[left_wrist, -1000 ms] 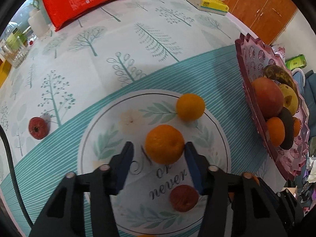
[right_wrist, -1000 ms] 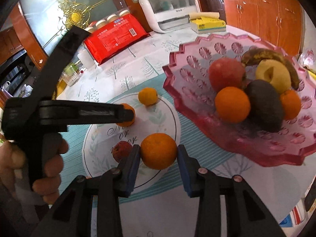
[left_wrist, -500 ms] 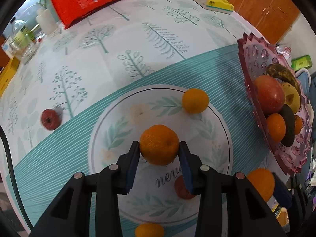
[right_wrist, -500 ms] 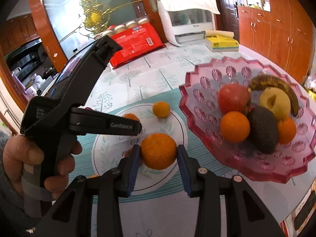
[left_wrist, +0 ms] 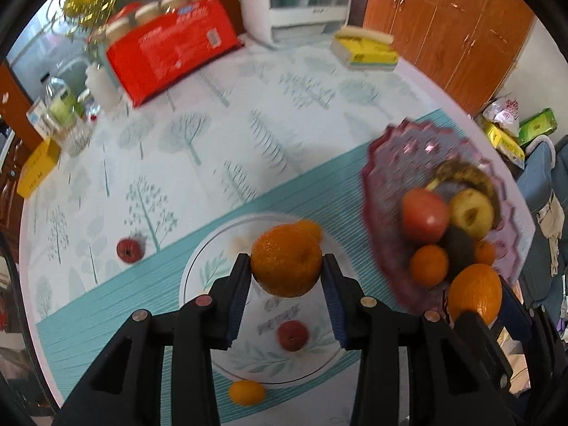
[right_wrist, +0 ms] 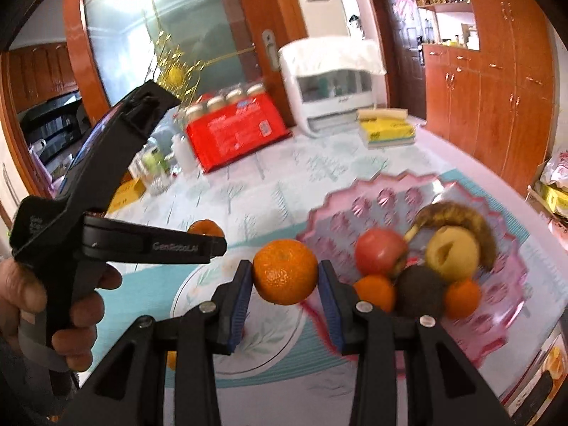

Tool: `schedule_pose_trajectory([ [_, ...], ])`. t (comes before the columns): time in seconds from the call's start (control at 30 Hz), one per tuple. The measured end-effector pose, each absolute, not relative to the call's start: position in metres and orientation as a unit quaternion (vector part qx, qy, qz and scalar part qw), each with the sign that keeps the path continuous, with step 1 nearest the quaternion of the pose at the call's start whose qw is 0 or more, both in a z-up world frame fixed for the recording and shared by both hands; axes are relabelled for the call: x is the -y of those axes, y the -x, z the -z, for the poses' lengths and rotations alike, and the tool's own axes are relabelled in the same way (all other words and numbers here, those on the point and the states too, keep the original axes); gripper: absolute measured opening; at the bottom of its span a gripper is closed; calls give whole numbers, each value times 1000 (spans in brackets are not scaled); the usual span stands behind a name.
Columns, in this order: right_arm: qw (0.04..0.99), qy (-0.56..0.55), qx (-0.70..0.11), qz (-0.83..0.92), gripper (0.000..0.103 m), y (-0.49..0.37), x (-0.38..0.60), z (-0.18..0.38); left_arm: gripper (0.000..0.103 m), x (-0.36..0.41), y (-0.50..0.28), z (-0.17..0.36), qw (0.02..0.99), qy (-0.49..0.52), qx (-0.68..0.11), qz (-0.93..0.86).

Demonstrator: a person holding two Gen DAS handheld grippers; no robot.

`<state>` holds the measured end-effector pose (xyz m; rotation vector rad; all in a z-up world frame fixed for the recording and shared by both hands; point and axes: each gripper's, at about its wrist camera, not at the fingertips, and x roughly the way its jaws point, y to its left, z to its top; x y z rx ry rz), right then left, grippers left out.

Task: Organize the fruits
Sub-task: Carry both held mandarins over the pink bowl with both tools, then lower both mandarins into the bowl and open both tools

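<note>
Left wrist view shows the left claw (left_wrist: 287, 291) squeezing a big orange (left_wrist: 286, 260) between its two blue pads, up in the air over the round plate (left_wrist: 198, 277). Its jaws have just been closing a little more, with the orange between them. The right claw (right_wrist: 285, 305) also grips an orange of its own, the second orange (right_wrist: 285, 271), held up near the edge of the pink fruit bowl (right_wrist: 504, 312).

The pink bowl sits on the desk (left_wrist: 213, 113) just beside the plate. It already holds a red apple (right_wrist: 380, 252), a yellow apple, a dark banana, a dark avocado and two small oranges. A small red fruit (left_wrist: 292, 335) lies on the plate, and a small orange hides partly behind the held one. Another little orange (left_wrist: 246, 392) sits on the cloth just off the plate's rim, and a red fruit (left_wrist: 128, 250) lies well apart on the tree pattern.

What could go wrong? Oranges are round and smooth, so one could slip out if a claw lets go a bit. The two claws are close together, so they could bump on the way to the bowl. The fruit in the bowl is piled on one side, so a dropped orange could knock the pile or roll out over the low rim.
</note>
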<state>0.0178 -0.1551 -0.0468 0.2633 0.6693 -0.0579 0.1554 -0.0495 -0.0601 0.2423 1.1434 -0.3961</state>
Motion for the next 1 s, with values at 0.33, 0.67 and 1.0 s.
schedule_pose_trajectory([
  [0.33,940,-126,-308,69,38,-26,236,4,44,127,-159,15,832,-124,-505,195],
  [0.67,933,-109,-334,79,38,-64,300,2,53,198,-168,18,824,-145,-506,208],
  [1.0,902,-114,-410,79,40,-93,333,57,83,228,-175,49,821,-182,-509,185],
])
